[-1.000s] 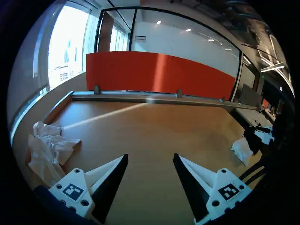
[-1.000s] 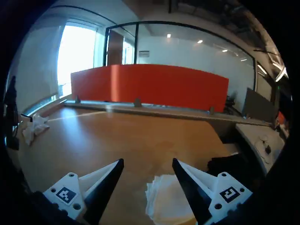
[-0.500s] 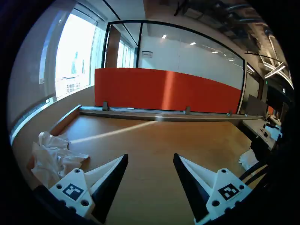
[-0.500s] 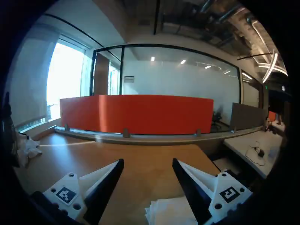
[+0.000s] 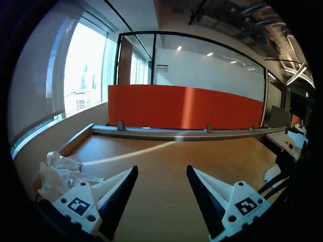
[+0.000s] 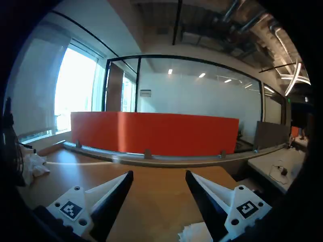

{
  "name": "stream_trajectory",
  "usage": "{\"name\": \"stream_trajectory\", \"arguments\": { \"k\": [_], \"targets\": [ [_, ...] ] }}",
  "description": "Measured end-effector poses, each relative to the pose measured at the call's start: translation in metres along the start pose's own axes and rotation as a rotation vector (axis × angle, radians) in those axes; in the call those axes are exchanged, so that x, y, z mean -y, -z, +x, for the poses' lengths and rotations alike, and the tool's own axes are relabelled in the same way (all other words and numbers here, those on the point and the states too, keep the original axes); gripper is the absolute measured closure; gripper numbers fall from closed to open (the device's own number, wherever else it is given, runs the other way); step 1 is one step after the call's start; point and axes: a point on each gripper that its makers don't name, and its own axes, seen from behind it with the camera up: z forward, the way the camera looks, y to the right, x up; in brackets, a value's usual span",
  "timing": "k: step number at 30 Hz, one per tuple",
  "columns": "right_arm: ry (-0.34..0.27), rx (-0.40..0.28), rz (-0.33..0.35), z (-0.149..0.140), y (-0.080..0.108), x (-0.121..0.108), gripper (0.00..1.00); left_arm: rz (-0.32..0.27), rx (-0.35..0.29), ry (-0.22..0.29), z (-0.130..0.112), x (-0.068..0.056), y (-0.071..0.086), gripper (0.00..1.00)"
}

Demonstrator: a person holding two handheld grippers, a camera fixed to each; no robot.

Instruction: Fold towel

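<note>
1. The left gripper (image 5: 161, 167), white-bodied with black fingers, was held with its jaws spread wide and nothing between them, above the light brown wooden tabletop (image 5: 161, 153).
2. A heap of crumpled white cloth towels (image 5: 60, 174) lay at the tabletop's left edge, just beside the left finger in the left gripper view. The right gripper view showed the same heap (image 6: 33, 167) far off to its left.
3. The right gripper (image 6: 158, 172) was likewise wide open and empty over the tabletop (image 6: 157, 193).
4. A white towel with a ruffled edge (image 6: 196, 234) lay on the wood low in the right gripper view, partly behind the right finger. Whether it was folded could not be told.
5. A small white cloth patch (image 5: 273, 172) showed at the table's right edge in the left gripper view.
6. A long orange partition panel (image 5: 181, 107) stood along the far edge of the table, with a bright tall window (image 5: 82, 80) to its left.
</note>
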Motion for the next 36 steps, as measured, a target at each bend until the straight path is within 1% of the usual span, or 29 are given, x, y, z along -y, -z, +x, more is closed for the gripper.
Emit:
{"name": "stream_trajectory", "arguments": {
  "k": [6,12,17,21,27,30,32,36],
  "targets": [
    [-0.007,-0.019,0.014,0.011,-0.003,0.029,0.00,0.001,-0.023,-0.008,0.006,0.004,-0.001,0.11],
    [-0.002,-0.008,0.014,0.014,-0.002,0.040,0.00,0.000,-0.050,-0.008,0.010,0.010,-0.003,0.11],
    [-0.010,0.000,0.009,0.017,0.000,0.041,0.00,0.006,-0.083,-0.034,0.017,0.014,-0.005,0.11],
    [-0.018,0.005,0.000,0.019,0.002,0.039,0.00,0.001,-0.115,-0.058,0.025,0.014,-0.008,0.11],
    [-0.024,0.024,0.001,0.017,0.003,0.039,0.00,0.012,-0.158,-0.126,0.031,0.019,-0.009,0.11],
    [-0.023,0.032,-0.003,0.014,0.003,0.038,0.00,0.016,-0.172,-0.157,0.027,0.019,-0.008,0.11],
    [-0.020,0.038,-0.007,0.011,0.003,0.038,0.00,0.018,-0.176,-0.167,0.021,0.020,-0.008,0.11],
    [-0.012,0.041,-0.016,0.007,0.002,0.039,0.00,0.021,-0.183,-0.167,0.006,0.023,-0.009,0.11]
  ]
}}
